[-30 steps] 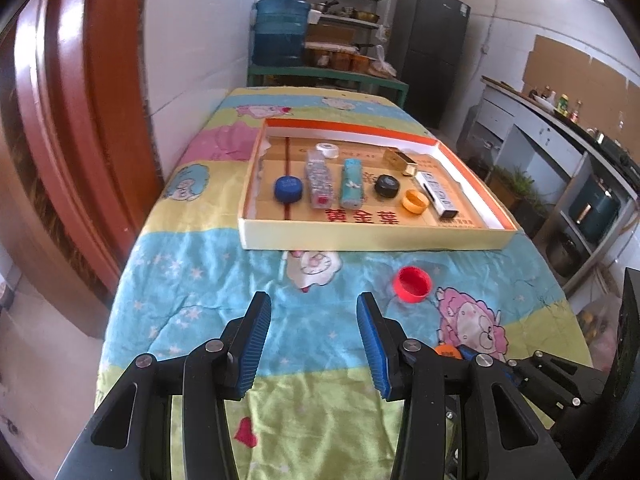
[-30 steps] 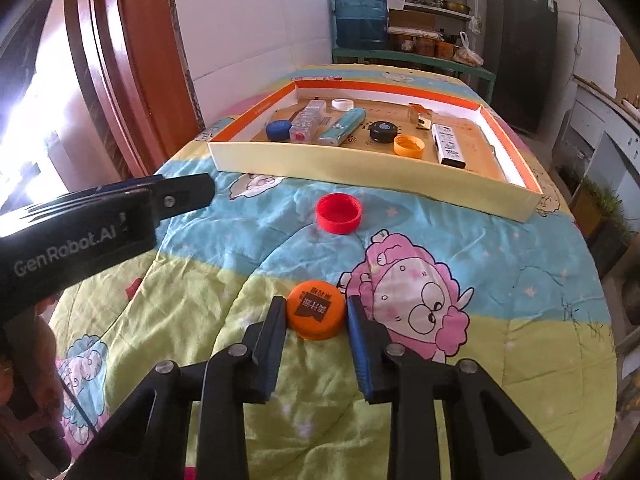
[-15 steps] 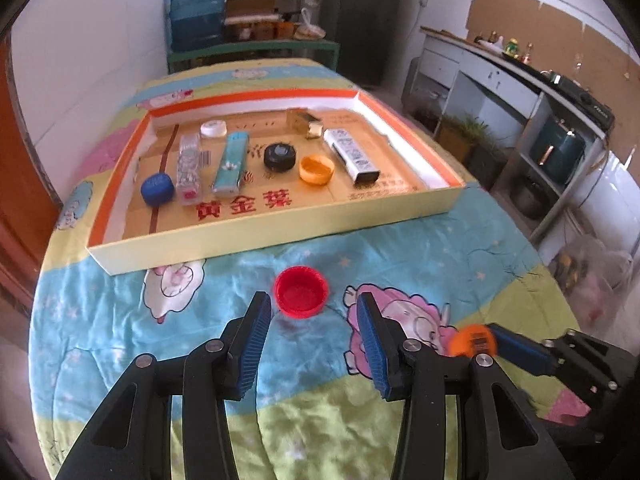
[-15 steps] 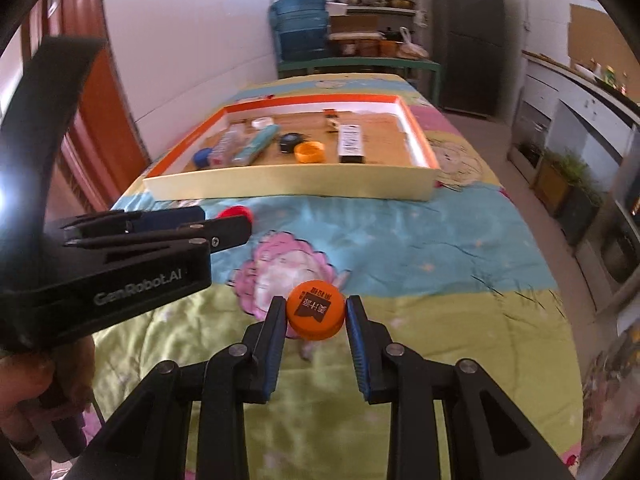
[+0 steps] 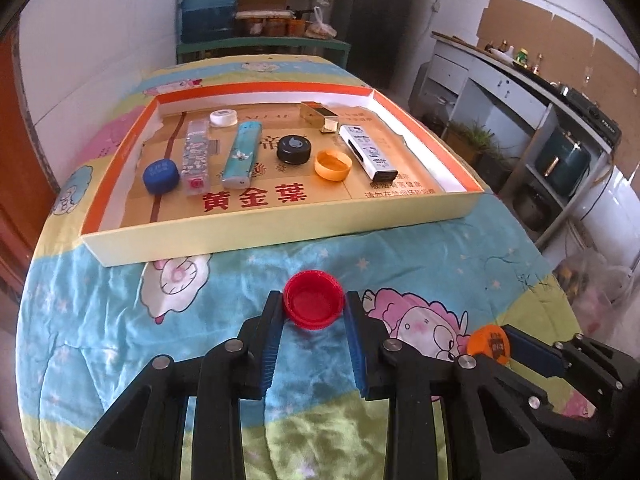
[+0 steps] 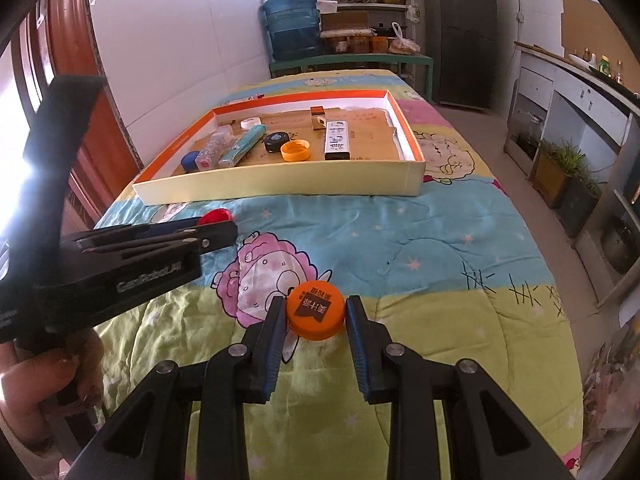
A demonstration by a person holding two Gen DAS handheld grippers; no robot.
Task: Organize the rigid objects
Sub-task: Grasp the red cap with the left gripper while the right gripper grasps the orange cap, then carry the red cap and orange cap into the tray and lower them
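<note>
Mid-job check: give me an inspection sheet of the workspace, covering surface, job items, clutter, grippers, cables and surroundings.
Surface: cartoon-print quilt over the table, wrinkled.
Job's things: red cap and orange cap outside the shallow cardboard tray; the tray holds a blue cap, black cap, orange cap, white cap and several small boxes.
Clutter: nothing seen on the quilt.
Grippers: left gripper has just been closing, pads on the red cap; right gripper shut on the orange cap.
Cables: nothing seen.
Surroundings: water jug, shelves, dark fridge, counter at right.
</note>
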